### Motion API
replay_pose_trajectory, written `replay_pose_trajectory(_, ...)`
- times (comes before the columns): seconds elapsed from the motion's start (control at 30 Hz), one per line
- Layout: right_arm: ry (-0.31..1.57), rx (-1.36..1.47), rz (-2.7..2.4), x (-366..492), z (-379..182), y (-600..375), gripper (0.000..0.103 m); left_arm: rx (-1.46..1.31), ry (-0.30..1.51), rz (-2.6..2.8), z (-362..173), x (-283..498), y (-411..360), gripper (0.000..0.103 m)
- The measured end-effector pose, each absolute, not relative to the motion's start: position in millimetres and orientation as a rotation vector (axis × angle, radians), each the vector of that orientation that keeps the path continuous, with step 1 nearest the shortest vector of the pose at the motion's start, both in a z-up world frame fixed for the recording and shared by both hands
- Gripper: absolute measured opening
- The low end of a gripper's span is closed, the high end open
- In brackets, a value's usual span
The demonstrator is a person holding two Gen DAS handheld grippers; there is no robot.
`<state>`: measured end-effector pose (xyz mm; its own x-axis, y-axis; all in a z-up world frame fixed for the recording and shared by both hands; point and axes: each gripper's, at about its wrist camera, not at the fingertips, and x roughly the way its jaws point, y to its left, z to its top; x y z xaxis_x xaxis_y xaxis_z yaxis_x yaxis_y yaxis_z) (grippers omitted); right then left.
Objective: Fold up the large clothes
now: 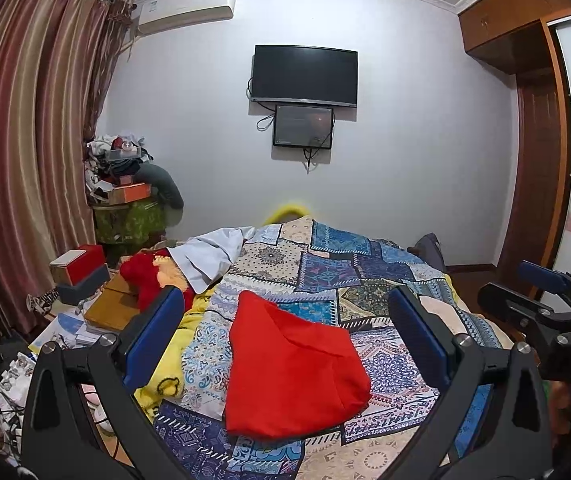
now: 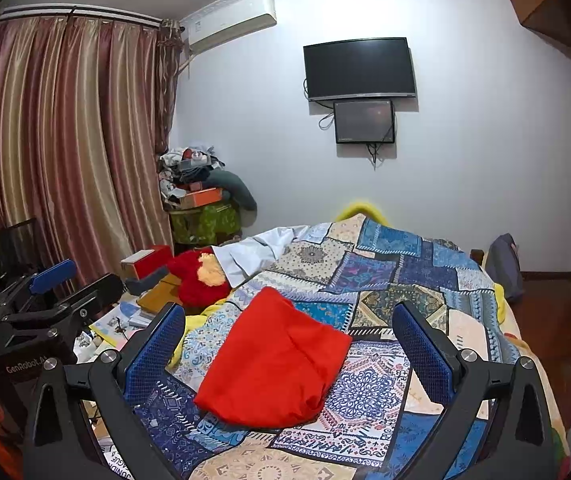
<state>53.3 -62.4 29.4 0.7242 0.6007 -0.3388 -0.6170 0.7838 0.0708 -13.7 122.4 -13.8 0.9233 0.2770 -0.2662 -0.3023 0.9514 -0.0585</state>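
Observation:
A red garment [image 1: 291,368] lies folded into a compact bundle on the patchwork bedspread [image 1: 325,264]; the right wrist view shows the same red garment [image 2: 273,360] on the bedspread [image 2: 385,264]. My left gripper [image 1: 285,336] hovers above and in front of it, open, nothing between the blue pads [image 1: 153,336]. My right gripper [image 2: 289,344] is also open and empty, held above the bundle. Each gripper shows at the edge of the other's view: the right gripper [image 1: 545,304] and the left gripper [image 2: 49,284].
A white garment [image 1: 209,256] and a red plush toy [image 1: 149,280] lie at the bed's far left. Boxes and papers [image 1: 85,300] crowd the left bedside. A clutter pile [image 1: 125,184] stands by the curtains [image 1: 25,140]. A wardrobe [image 1: 537,160] is on the right.

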Motion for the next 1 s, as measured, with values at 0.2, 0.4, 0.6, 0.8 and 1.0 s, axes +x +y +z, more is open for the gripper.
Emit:
replay_pose_trajectory(0.2, 0.354, -0.042, 0.665, 52.1, 29.7, -61.3, 0.103, -0.116, 0.253, 0.293, -11.7, -15.5, 125.8, 0.103)
replay_pose_trajectory(0.4, 0.355, -0.034, 0.658, 52.7, 29.0, -60.8, 0.103, -0.132, 0.26, 0.272, -11.5, -16.0, 128.4, 0.103)
replay_pose_trajectory(0.6, 0.36, -0.03, 0.656, 52.5, 29.9, -59.0, 0.103, -0.133, 0.262, 0.261, -10.5, -14.6, 127.1, 0.103)
replay_pose_trajectory(0.8, 0.36, -0.026, 0.655, 52.3, 30.0, -58.7, 0.103, -0.137, 0.266, 0.253, -10.3, -12.7, 127.6, 0.103)
replay_pose_trajectory(1.0, 0.363, -0.026, 0.658, 51.6, 28.3, -56.8, 0.103, -0.129, 0.272, 0.256, -11.0, -11.0, 126.2, 0.103)
